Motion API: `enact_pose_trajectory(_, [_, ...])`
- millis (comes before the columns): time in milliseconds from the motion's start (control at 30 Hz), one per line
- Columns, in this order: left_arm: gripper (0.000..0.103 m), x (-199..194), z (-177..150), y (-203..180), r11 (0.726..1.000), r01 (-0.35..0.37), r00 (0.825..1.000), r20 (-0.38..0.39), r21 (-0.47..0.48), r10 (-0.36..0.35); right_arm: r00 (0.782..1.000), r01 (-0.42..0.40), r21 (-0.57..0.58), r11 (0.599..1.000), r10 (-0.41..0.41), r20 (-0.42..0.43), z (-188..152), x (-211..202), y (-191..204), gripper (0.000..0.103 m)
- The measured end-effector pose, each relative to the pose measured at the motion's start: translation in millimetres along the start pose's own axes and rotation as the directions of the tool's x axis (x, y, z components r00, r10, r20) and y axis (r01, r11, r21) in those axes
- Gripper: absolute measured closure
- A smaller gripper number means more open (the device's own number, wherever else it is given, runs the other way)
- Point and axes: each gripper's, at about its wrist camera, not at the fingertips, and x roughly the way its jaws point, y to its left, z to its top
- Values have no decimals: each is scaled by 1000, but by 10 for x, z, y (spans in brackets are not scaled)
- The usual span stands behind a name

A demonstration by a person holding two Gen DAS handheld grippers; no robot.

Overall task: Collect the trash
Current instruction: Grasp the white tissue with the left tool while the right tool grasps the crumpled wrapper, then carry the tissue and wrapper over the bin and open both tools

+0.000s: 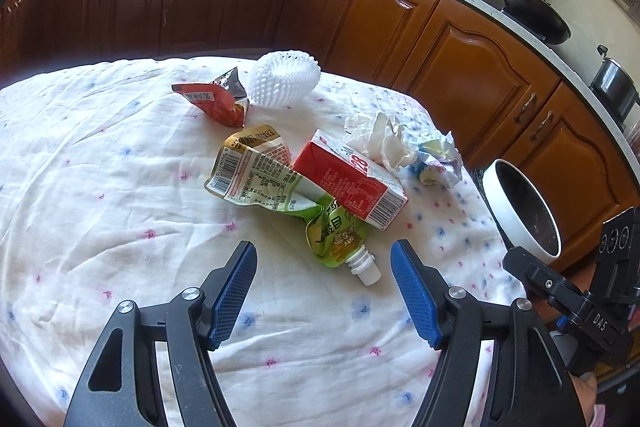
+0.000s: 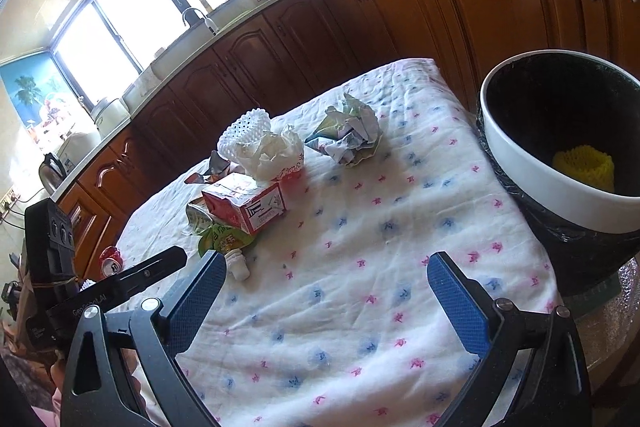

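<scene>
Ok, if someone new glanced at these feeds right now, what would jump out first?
Probably the heap of litter mid-cloth: a red drink carton lying across a crumpled green spout pouch, with a white foam fruit net behind. Next, the white-rimmed bin off the table's right edge, a yellow foam net already inside. Both claws, left and right, hang open over the floral cloth, holding nothing.

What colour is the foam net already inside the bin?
Yellow foam net; shows best in the right wrist view.
</scene>
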Motion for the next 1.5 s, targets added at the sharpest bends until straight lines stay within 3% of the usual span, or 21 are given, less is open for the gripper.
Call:
enact_pose_trajectory(200, [35, 99, 261, -196, 997, -4, 1000, 29, 81, 1, 999, 12, -12, 1000, -12, 39, 235, 61, -4, 7])
enact_pose_trajectory(300, [35, 235, 410, -335, 992, -6, 1000, 25, 130, 3, 998, 37, -26, 999, -36, 43, 381, 158, -35, 16])
enact_pose_trajectory(400, [36, 396, 552, -440, 987, -12, 1000, 23, 162, 8, 999, 40, 1, 999, -40, 20, 513, 317, -135, 32])
enact_pose_trajectory(467, [42, 535, 642, -468, 985, -15, 1000, 10, 173, 14, 999, 34, 26, 999, -34, 11, 591, 414, -199, 40])
enact_pose_trajectory(533, [46, 706, 713, -495, 983, -14, 1000, -20, 183, 18, 999, 34, 39, 999, -34, 11, 649, 499, -240, 41])
enact_pose_trajectory(700, [71, 1046, 813, -539, 982, -4, 997, -79, 189, 19, 1000, 18, 64, 998, -17, -14, 753, 719, -310, 42])
enact_pose_trajectory(733, [78, 1092, 823, -552, 981, -1, 996, -84, 193, 18, 1000, 15, 63, 998, -14, -21, 761, 752, -313, 46])
enact_pose_trajectory(833, [85, 1140, 797, -596, 978, -1, 997, -75, 209, 17, 999, 2, 56, 998, 1, -44, 754, 831, -313, 79])
enact_pose_trajectory(900, [87, 1124, 783, -618, 976, -6, 998, -62, 218, 20, 999, -4, 38, 999, 5, -33, 741, 801, -295, 84])
enact_pose_trajectory(1200, [89, 802, 631, -778, 972, 57, 998, -13, 230, -56, 999, 13, 3, 1000, -14, 43, 694, 296, -302, 87])
enact_pose_trajectory(1500, [89, 677, 279, -1095, 952, 131, 991, -53, 275, -121, 993, 63, 31, 998, -65, 101, 486, -301, -482, 87])
